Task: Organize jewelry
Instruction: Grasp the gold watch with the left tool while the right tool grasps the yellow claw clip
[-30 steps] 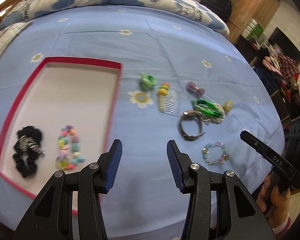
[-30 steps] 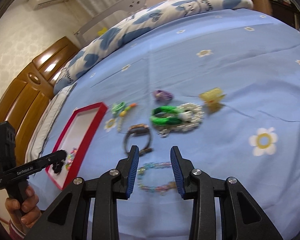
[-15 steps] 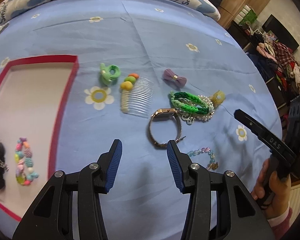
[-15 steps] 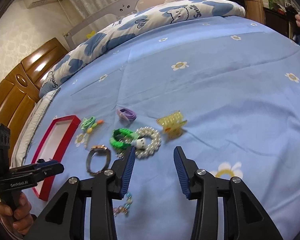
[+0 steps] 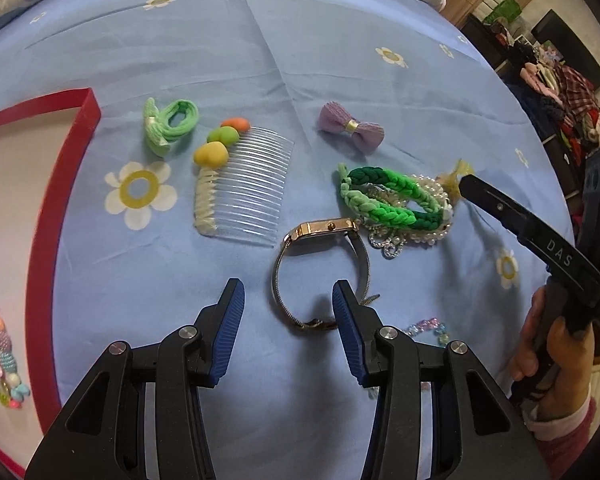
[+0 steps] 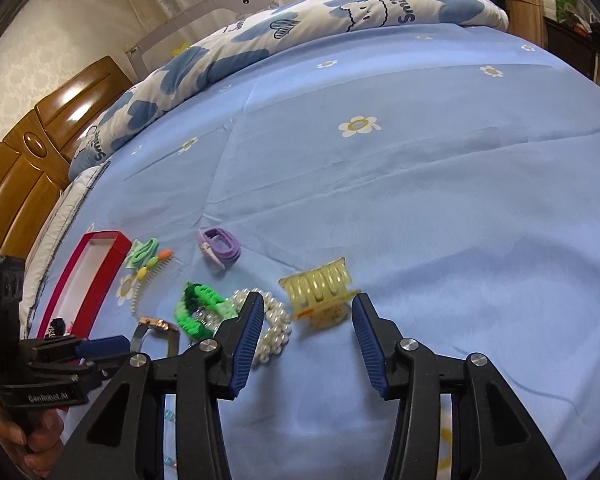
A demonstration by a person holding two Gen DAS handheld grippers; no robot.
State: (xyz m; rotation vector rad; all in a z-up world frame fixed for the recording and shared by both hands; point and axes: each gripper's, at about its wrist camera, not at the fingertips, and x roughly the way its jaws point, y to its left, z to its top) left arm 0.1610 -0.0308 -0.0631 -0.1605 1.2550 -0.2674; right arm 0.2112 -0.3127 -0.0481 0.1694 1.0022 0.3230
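Note:
My left gripper (image 5: 288,300) is open and empty, low over the blue sheet, with a gold wristwatch (image 5: 320,272) lying between and just beyond its fingertips. My right gripper (image 6: 306,316) is open and empty, its fingertips either side of a yellow claw clip (image 6: 320,288). A green braided band (image 5: 388,200) lies on pearl bracelets (image 6: 274,328). A clear comb (image 5: 244,192), a green scrunchie (image 5: 168,124) and a purple bow (image 5: 350,128) lie farther out. The red-rimmed tray (image 5: 60,184) at left holds a bead bracelet (image 5: 2,356).
A pastel bead bracelet (image 5: 428,326) lies right of my left gripper, partly hidden by its finger. A patterned pillow (image 6: 300,28) and a wooden headboard (image 6: 28,176) stand at the far end of the bed. Furniture with clothes (image 5: 560,92) stands off the right side.
My left gripper has moved right from the tray toward the watch. My right gripper has moved from the pastel bracelet forward to the yellow claw clip. Both stay open.

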